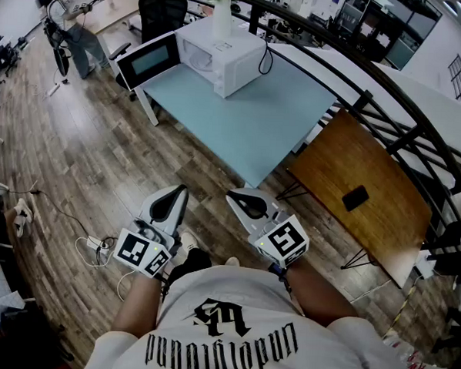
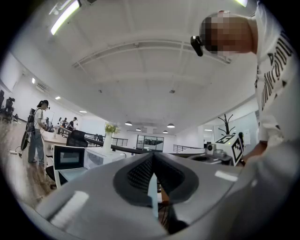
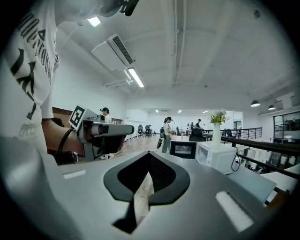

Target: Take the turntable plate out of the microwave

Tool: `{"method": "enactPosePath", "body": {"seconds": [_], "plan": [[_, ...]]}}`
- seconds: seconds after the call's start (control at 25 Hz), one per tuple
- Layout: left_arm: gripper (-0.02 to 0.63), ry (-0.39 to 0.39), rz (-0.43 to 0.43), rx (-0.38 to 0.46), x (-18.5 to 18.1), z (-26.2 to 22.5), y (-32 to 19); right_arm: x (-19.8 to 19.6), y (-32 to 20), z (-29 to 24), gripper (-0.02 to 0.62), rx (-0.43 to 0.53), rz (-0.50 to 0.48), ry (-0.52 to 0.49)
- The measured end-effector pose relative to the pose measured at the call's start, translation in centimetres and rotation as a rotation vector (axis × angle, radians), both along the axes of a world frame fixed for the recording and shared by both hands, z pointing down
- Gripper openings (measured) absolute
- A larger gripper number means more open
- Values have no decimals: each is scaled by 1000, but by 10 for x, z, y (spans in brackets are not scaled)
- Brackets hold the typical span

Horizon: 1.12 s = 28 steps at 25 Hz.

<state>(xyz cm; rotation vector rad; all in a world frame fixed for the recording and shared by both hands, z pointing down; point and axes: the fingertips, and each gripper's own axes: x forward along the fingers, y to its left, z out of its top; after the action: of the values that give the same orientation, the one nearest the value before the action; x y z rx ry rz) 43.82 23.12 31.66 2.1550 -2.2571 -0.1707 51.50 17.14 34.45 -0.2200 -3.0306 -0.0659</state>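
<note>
The white microwave (image 1: 222, 57) stands at the far end of a light blue table (image 1: 249, 123), its door (image 1: 148, 60) swung open to the left. A white vase with flowers (image 1: 222, 17) stands on top of it. The turntable plate is not visible from here. Both grippers are held close to my body, well short of the table. The left gripper (image 1: 170, 204) is shut and holds nothing, and so is the right gripper (image 1: 245, 204). The microwave (image 2: 101, 157) shows far off in the left gripper view, and the microwave (image 3: 215, 157) also in the right gripper view.
A brown wooden table (image 1: 370, 172) with a small black object (image 1: 355, 198) stands at the right, beside a dark railing (image 1: 388, 111). Cables and a power strip (image 1: 96, 246) lie on the wood floor at the left. A person (image 1: 69, 25) stands at the far left.
</note>
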Motion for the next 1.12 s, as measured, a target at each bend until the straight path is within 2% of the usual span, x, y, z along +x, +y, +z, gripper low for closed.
{"method": "enactPosePath", "body": {"seconds": [0.28, 0.4, 0.76, 1.12], "plan": [[51, 24, -6, 16, -29, 0, 2, -23, -4, 0, 3, 7, 10, 7], [49, 6, -16, 12, -50, 2, 4, -43, -6, -2, 3, 10, 9, 11], [51, 35, -26, 17, -149, 9, 10, -145, -13, 5, 3, 22, 22, 28], [50, -8, 1, -15, -231, 2, 30, -233, -4, 2, 3, 14, 48, 36]]}}
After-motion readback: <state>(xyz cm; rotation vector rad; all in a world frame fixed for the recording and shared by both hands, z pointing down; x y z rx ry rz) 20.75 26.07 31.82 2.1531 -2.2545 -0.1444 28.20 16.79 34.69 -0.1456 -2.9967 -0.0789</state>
